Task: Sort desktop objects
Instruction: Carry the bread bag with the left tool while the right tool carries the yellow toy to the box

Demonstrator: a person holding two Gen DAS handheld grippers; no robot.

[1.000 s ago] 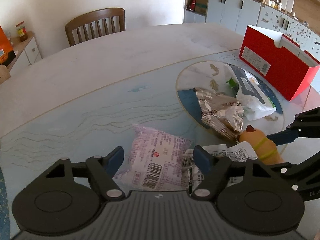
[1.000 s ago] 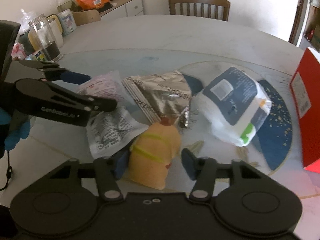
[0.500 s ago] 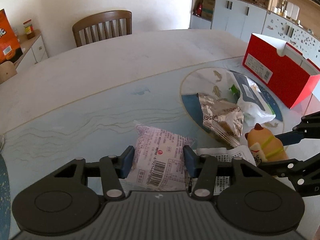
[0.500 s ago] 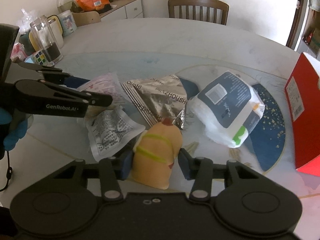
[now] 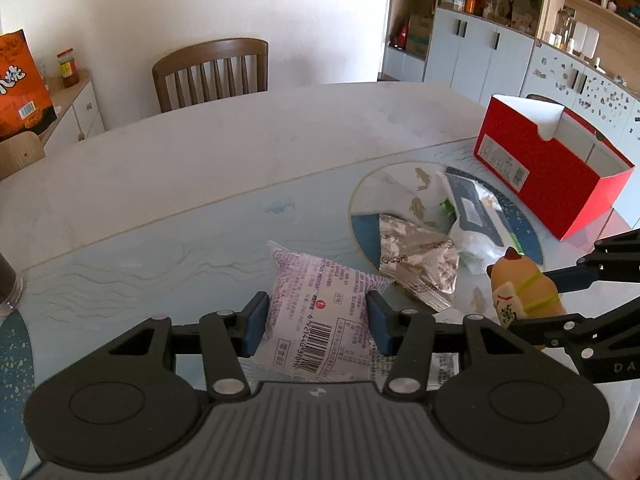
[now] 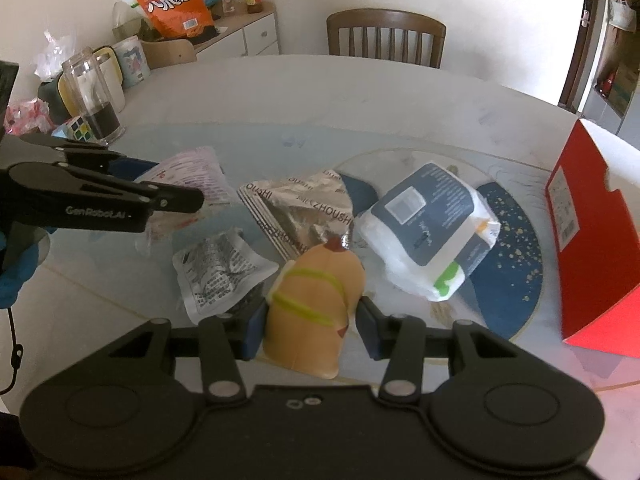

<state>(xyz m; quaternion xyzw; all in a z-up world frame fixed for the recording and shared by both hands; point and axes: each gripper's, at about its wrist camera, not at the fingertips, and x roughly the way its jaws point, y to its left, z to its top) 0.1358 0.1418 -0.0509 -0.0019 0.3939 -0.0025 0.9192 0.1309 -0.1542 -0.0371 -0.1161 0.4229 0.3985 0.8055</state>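
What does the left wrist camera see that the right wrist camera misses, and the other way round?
Only the left view: wall cupboards and the box's open top.
Only the right view: a glass jar, a puzzle cube, a crinkled white packet.
Both: pink packet in the left claw, yellow toy in the right claw, silver packet, red box, chair.

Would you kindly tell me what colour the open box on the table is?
The open box is red outside, white inside, best seen from the left wrist.
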